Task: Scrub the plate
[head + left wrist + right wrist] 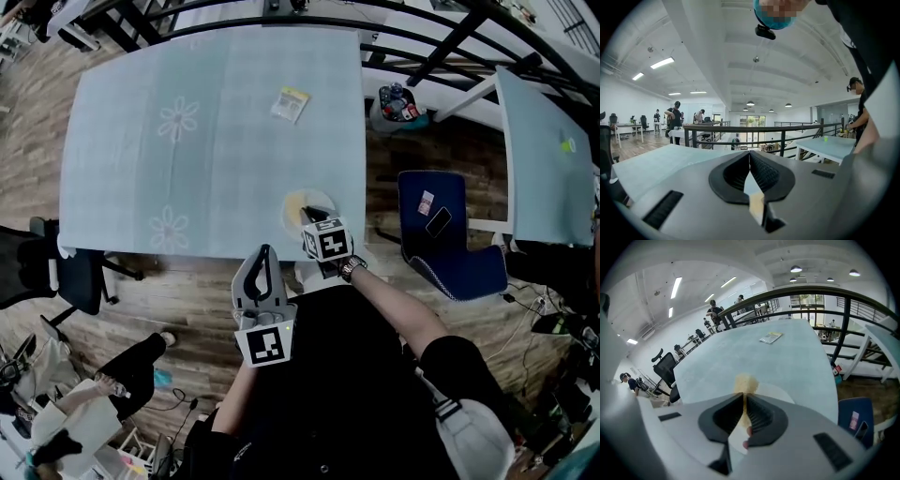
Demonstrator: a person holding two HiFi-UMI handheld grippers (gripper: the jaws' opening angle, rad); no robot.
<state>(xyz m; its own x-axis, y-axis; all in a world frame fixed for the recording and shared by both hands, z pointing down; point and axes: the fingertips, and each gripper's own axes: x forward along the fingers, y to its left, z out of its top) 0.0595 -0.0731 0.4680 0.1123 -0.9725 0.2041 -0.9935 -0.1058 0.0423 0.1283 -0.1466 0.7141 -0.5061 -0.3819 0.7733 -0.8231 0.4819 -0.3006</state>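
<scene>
Here we stand at the near edge of a pale table [187, 141] with a faint flower print, and a wood floor [187, 281] lies round it. Right of the table sits a blue chair [441, 239], well apart from the work.

The white plate [322, 199] lies on the table close to its near edge, toward the right corner. Our right gripper [743, 395] reaches over the plate from the near side. Its fingers are clamped on a yellow sponge [746, 382], which sticks out past the tips over the plate's left part. We cannot tell whether the sponge presses on the plate.

Our left gripper [750, 153] hangs off the table, just short of its near edge and over the floor, to the left of the right gripper. Its fingers are closed tip to tip with nothing between them. It points level across the table top and not down at the plate.

Smallest, a yellow-and-white packet [291, 104] lies flat farther out on the table, well apart from the plate.
</scene>
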